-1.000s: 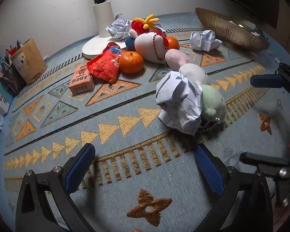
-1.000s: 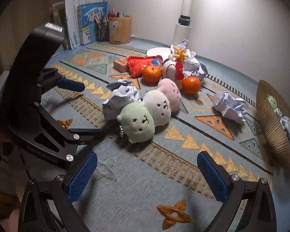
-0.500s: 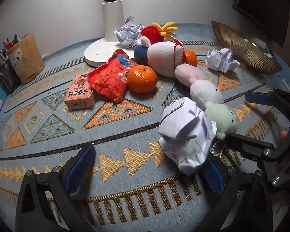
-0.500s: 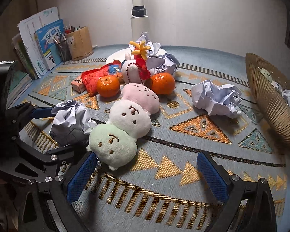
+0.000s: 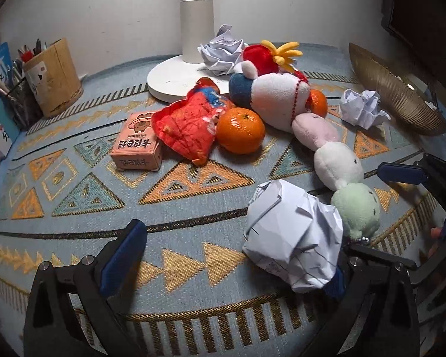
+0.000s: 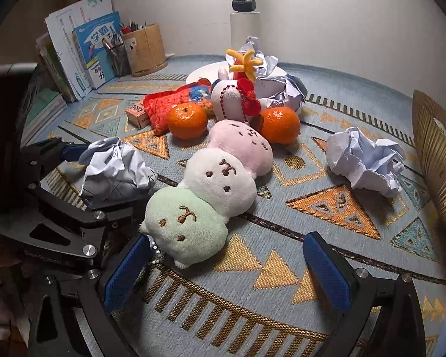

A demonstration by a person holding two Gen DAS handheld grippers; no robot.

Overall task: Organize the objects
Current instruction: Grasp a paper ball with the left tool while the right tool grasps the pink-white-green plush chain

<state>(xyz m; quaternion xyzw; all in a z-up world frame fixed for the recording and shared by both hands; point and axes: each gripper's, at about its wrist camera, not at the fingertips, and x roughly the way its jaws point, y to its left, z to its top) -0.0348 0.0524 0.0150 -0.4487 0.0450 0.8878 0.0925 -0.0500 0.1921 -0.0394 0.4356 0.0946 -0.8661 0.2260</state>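
Observation:
A crumpled paper ball [image 5: 294,235] lies on the patterned rug [image 5: 193,208], pressed against the right finger of my left gripper [image 5: 229,267], whose jaws stand wide open. In the right wrist view the same paper ball [image 6: 116,172] sits between the left gripper's [image 6: 92,178] fingers. A pink, white and green plush [image 6: 223,175] stretches toward my right gripper [image 6: 226,270], which is open, its left pad beside the green end. From the left wrist view the right gripper [image 5: 395,214] flanks that plush [image 5: 339,163].
Behind lie two oranges [image 6: 187,120] [image 6: 279,125], a red packet [image 5: 187,125], a pink box [image 5: 136,148], a white plush with a red hat [image 5: 279,98], more crumpled paper [image 6: 365,160], a lamp base [image 5: 178,80], a gold bowl [image 5: 395,95], a pen holder [image 5: 53,77] and books [image 6: 89,47].
Both grippers have moved forward toward the pile. The paper ball now rests against the left gripper's right finger, and the green plush end is close to the right gripper's left pad.

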